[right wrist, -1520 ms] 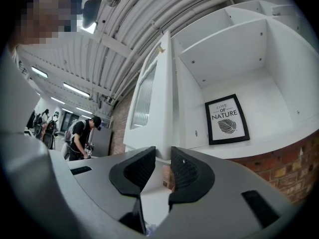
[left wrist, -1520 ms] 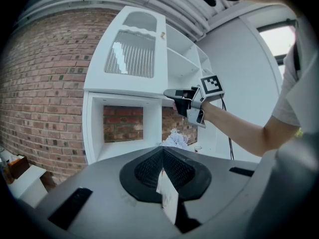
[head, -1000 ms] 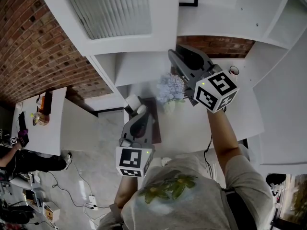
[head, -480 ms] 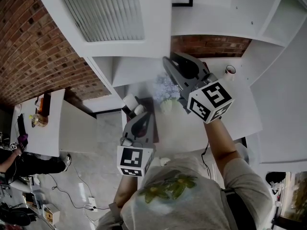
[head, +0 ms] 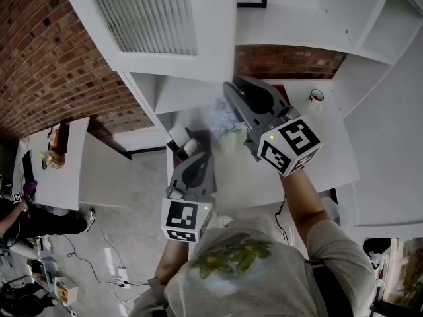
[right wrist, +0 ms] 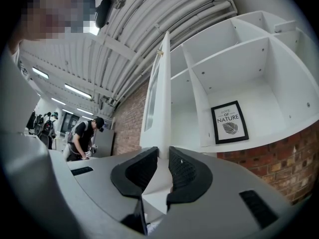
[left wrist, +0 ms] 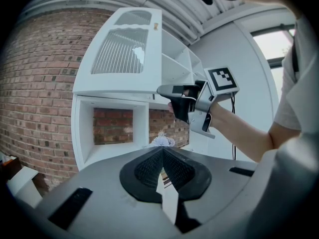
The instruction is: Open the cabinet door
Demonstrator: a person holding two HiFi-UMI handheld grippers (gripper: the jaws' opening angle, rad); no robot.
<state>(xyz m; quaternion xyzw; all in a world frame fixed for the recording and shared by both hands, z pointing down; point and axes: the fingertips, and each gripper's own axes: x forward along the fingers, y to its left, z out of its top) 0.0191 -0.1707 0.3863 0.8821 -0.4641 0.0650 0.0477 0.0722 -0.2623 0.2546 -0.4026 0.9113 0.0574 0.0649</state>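
Before brick wall (head: 46, 58), above white counter (head: 330, 154): right gripper (right wrist: 162, 159) clamps cabinet door (right wrist: 159, 83); left gripper (left wrist: 162, 156) closed, empty.

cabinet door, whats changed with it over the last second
The right gripper, clamped on the edge of the cabinet door, drew back a little toward the person, and the door swung slightly further open with it. The left gripper stayed low, shut and empty. Nothing was let go.
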